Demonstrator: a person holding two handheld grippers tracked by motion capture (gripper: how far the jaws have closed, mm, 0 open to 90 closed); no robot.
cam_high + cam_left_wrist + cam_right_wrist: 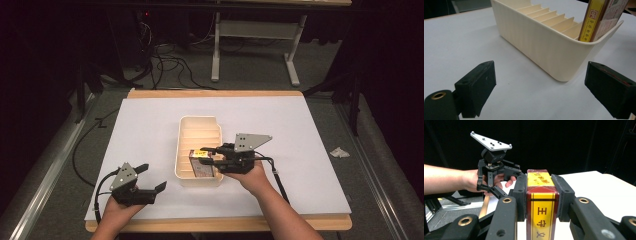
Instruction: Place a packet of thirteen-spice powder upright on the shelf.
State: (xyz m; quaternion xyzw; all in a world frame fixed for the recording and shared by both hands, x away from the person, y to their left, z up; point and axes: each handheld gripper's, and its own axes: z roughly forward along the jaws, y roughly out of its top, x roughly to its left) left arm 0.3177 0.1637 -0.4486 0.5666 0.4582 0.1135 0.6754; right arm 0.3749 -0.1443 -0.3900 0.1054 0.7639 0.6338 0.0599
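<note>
A white sheet (150,130) covers most of the wooden table (215,93), taking up the middle of the high view. At the centre of that sheet sits a cream slotted tray (186,131), long axis running up the frame, its inside divided by thin ribs into narrow slots. In the slot nearest the lower end of the tray stands a red and yellow box (202,164), upright or close to it, its lower part already down between the ribs. The right gripper (212,156), just right of the tray's lower half, is clenched on this box: in the right gripper view both black pads press flat against the box's narrow sides near its top. The left gripper (154,178), toward the lower left of the high view and apart from the tray, is released, jaws spread wide with nothing between them; its own view looks at the tray's rounded near corner. The step in hand looks like seating the box in its slot. To do it well, keep the box square to the ribs, lower it straight until it bottoms out, and only then ease the jaws apart. If the light tray slides, the free gripper could steady its wall.
</note>
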